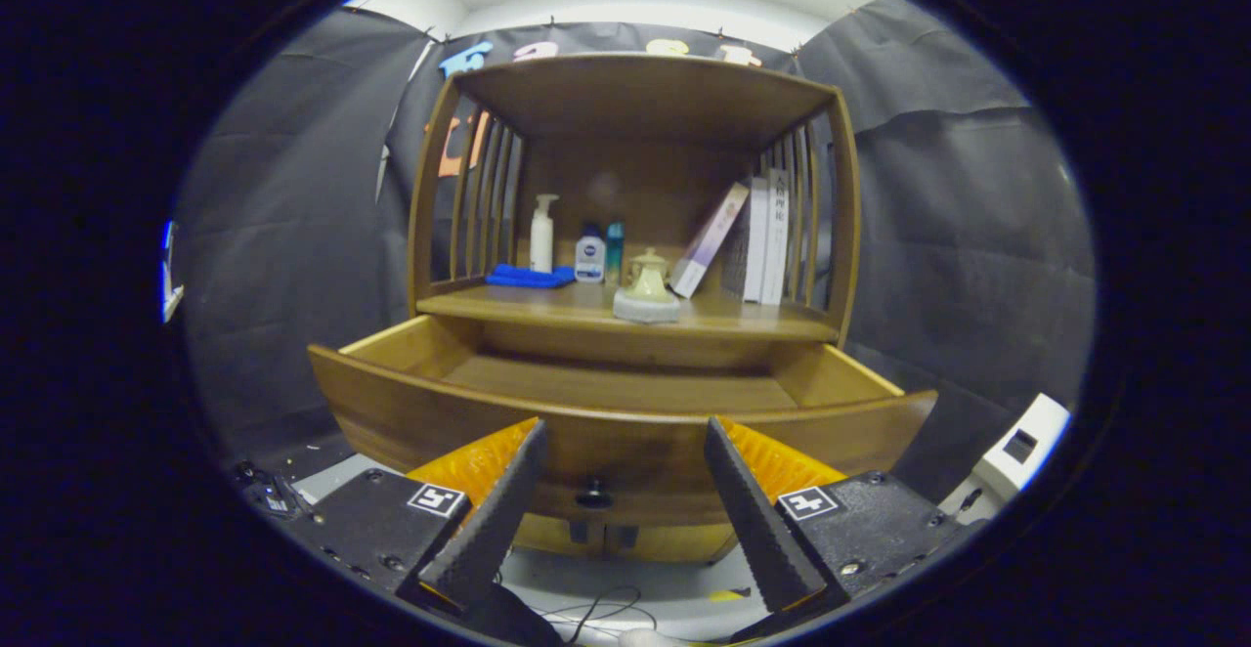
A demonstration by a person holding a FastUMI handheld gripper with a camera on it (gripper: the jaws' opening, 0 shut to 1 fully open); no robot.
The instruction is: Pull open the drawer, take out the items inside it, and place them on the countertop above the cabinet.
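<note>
- Your gripper (622, 432) has its fingers spread wide apart, with nothing held between them
- The drawer (625, 422) is pulled out toward you, its curved front panel just ahead of the fingertips
- The drawer's dark knob (593, 496) sits low on the front panel, between your two fingers and a little nearer the left one
- The part of the drawer floor you can see is bare wood; the near strip behind the front panel is hidden from you
- Above the drawer lies the countertop (743, 320) of the cabinet, under a shelf roof with slatted sides
- On the countertop, a small pale teapot (647, 276) rests on a round grey pad (645, 308) near the front edge, beyond the gap between your fingers
- Behind it and to the left you see a blue cloth (529, 277), a white pump bottle (542, 234), a small white bottle with a dark label (589, 254) and a slim teal bottle (614, 249)
- To the right, one book (710, 239) leans against several upright books (765, 237) by the slats
- A white box (1021, 447) stands low beside the cabinet, to the right of your right finger
- Cables (606, 608) trail over the floor below the drawer
</note>
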